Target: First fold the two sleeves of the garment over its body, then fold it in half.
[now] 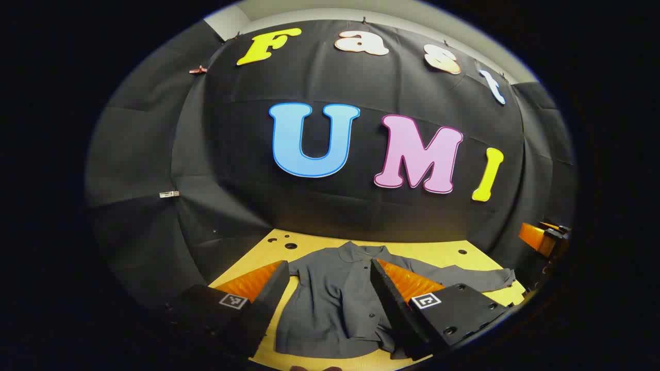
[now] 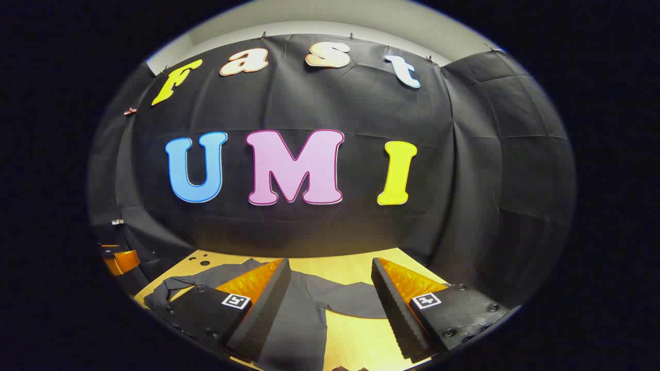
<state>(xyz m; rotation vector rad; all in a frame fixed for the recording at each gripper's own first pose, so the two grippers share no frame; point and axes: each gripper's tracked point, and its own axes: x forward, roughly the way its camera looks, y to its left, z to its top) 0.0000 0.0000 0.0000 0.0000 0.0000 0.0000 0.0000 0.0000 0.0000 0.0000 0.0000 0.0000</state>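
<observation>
Nearest in the left gripper view, the left gripper (image 1: 330, 304) hangs above the desk (image 1: 314, 245) with its fingers spread wide and nothing between them. Beneath and beyond it the garment (image 1: 335, 299), a dark button-front shirt, lies flat, collar toward the booth wall, one sleeve (image 1: 474, 278) stretched out toward the far side of the view. In the right gripper view, the right gripper (image 2: 330, 309) is likewise parted and empty, held over the shirt (image 2: 294, 314) near its shoulder, with bare desk (image 2: 356, 335) showing beside the cloth.

Neither sleeve looks folded yet, so the whole task seems to lie ahead. The risks, as I judge them: the fabric is thin and limp, so a gripper closing too deep may pinch both the sleeve and the body layer under it, dragging the whole shirt instead of turning one sleeve. A shallow pinch near the cuff could slip free mid-fold. The open front placket may also bunch if pulled sideways. Farther off, the other gripper's housing (image 1: 541, 239) sits at the view's edge; crossing paths could cause a knock.
</observation>
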